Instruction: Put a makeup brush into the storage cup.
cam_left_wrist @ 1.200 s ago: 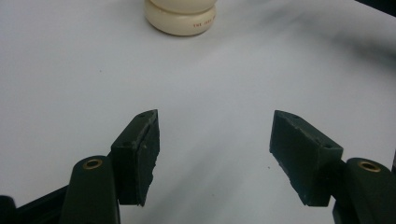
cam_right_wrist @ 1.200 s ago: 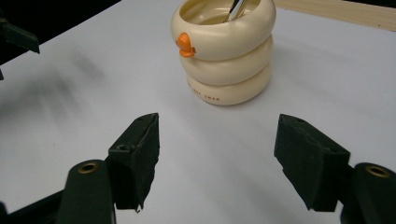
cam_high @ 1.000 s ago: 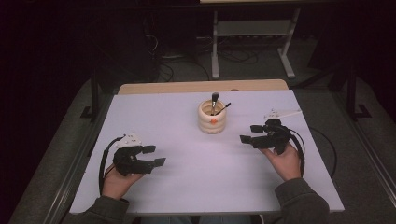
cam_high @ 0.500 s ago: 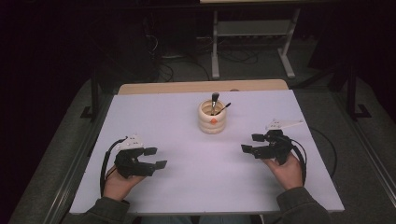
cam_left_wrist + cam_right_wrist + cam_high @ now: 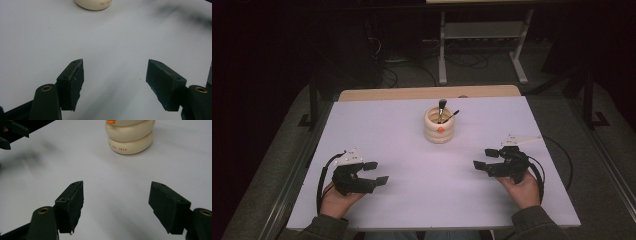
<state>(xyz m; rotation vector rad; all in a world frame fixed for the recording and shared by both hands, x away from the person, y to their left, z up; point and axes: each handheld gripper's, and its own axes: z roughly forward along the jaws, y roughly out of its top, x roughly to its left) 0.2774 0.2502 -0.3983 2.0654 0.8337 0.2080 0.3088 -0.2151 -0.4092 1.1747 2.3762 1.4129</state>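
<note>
Cream ringed holder (image 5: 439,125) stood upright at table (image 5: 377,125) centre, toward far edge; two brushes (image 5: 442,107) seen standing in it. Left gripper (image 5: 374,172) held near-left of holder, well apart from it, jaws spread, nothing between them. Right gripper (image 5: 484,159) held near-right of holder, apart from it, jaws likewise spread, nothing gripped.

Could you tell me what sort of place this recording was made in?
Probably a lab or workshop set up for recording: a white-topped table holding one cream holder with brushes, cables on the carpeted floor, and a metal stand behind, in dim light.
</note>
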